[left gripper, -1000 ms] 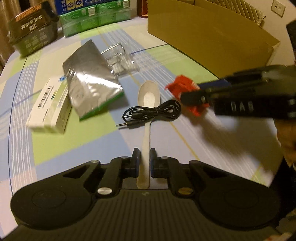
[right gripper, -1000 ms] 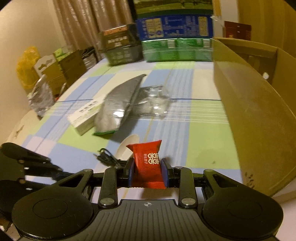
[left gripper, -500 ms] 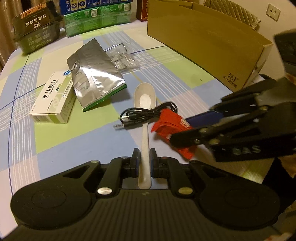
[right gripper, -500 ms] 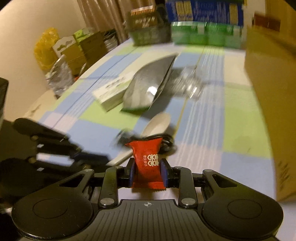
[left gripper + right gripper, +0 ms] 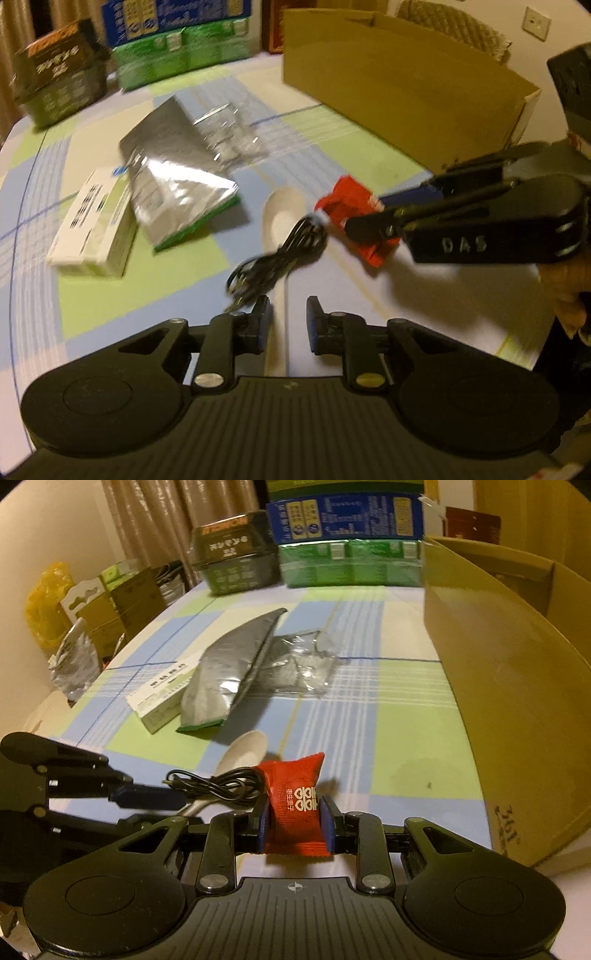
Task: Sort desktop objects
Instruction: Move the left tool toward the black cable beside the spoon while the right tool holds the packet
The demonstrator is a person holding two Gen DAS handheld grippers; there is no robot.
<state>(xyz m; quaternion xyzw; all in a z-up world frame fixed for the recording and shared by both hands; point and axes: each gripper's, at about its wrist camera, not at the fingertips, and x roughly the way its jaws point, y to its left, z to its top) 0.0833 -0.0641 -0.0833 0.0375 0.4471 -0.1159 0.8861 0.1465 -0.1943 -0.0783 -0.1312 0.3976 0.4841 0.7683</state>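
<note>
We see the left wrist view smeared by motion blur, so the print on the white box is unreadable; the spoon is partly covered by the black cable lying across it, and its handle end disappears behind the left tongs' body; the cardboard box is cut off at the right edge of the right wrist view. We find both tongs angled down toward the surface; the right one reaches in from the right side of the left view, with part of a hand behind it. The left tongs have just been opening; their pads stand a little apart on either side of the spoon's handle without pressing it. The right tongs are clamped on the red packet, held upright between the pads, just beside the cable and the spoon's bowl; the silver pouch lies farther back against the white box.
</note>
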